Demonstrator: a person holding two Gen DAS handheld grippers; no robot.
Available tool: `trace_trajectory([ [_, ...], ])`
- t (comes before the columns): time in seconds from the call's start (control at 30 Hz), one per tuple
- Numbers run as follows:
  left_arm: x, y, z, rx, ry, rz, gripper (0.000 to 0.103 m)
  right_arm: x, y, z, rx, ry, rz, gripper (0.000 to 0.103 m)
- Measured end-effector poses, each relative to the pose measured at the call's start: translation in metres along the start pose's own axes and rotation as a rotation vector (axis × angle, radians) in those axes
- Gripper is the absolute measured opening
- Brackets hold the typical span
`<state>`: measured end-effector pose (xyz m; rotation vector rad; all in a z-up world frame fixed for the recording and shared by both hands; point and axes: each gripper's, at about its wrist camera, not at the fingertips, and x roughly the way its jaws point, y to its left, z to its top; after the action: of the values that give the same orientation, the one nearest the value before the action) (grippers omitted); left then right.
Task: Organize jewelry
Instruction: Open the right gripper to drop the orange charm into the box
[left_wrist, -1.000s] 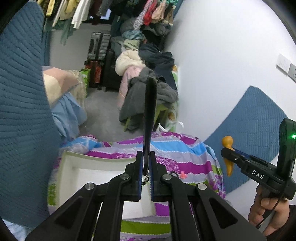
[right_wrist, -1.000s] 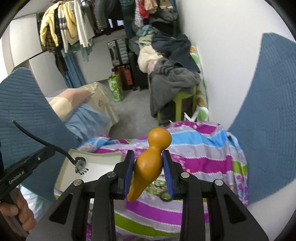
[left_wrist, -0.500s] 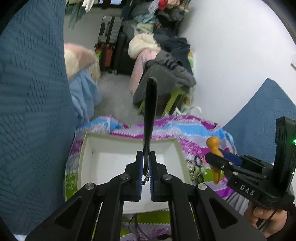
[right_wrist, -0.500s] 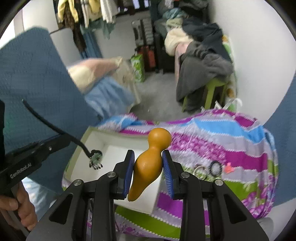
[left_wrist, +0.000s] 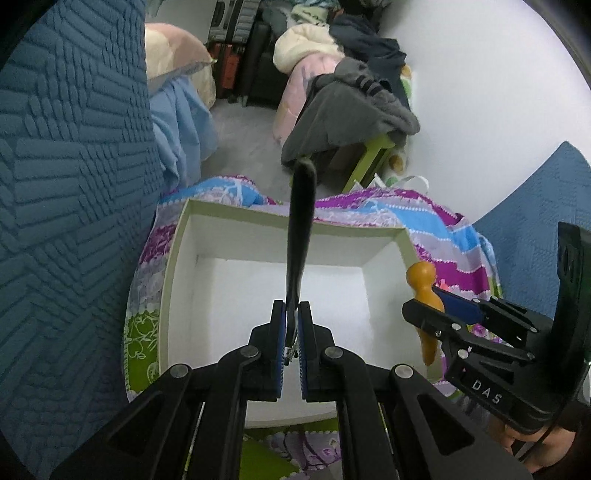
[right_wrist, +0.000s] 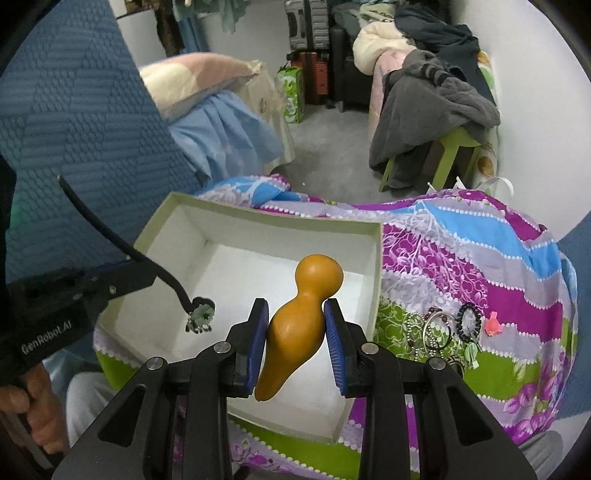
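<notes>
Grippers over open white cardboard box (right_wrist: 375, 266): left gripper (left_wrist: 290, 341) pinches black hairband (left_wrist: 301, 236), right gripper (right_wrist: 295, 341) clamps orange gourd-shaped pendant (right_wrist: 301, 321); release low inside.

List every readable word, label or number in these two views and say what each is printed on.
"DAS": white letters on the body of the right claw, seen from the left wrist.
"GenRobot.AI": white letters on the body of the left claw, seen from the right wrist.
No other readable text; the green bag print is too blurred.

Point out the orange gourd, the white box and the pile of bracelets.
orange gourd (right_wrist: 295, 325), right wrist view, its lower body.
white box (right_wrist: 378, 266), right wrist view, its right rim.
pile of bracelets (right_wrist: 439, 332), right wrist view, a ring in the middle.
</notes>
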<state>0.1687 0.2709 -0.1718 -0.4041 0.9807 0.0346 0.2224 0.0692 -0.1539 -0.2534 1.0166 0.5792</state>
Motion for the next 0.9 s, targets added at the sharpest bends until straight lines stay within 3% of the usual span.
trace_trajectory([
  [0.27,0.018,0.004,-0.006,0.007,0.066,0.058,0.004,0.017,0.0,-0.011,-0.015,0.061,-0.011,0.028],
  [0.37,0.014,0.007,-0.007,-0.001,0.055,0.06,0.005,0.017,0.001,-0.009,-0.011,0.062,0.001,0.029],
  [0.6,0.003,0.008,-0.007,-0.049,0.091,0.061,0.007,0.003,0.003,-0.002,-0.023,0.029,0.041,0.056],
  [0.67,-0.006,0.005,-0.006,-0.057,0.083,0.075,0.008,-0.006,0.002,-0.001,-0.023,0.008,0.048,0.058],
  [0.73,-0.017,0.001,-0.004,-0.062,0.062,0.083,0.019,-0.017,0.001,0.002,-0.029,-0.01,0.048,0.058],
  [0.8,-0.03,-0.006,-0.003,-0.056,0.023,0.101,0.062,-0.027,0.0,0.004,-0.031,-0.031,0.049,0.058],
  [0.87,-0.049,-0.014,-0.001,-0.052,-0.041,0.126,0.072,-0.042,-0.001,0.006,-0.033,-0.058,0.051,0.059],
  [0.9,-0.056,-0.016,-0.001,-0.053,-0.055,0.126,0.072,-0.049,-0.003,0.007,-0.034,-0.071,0.051,0.059],
])
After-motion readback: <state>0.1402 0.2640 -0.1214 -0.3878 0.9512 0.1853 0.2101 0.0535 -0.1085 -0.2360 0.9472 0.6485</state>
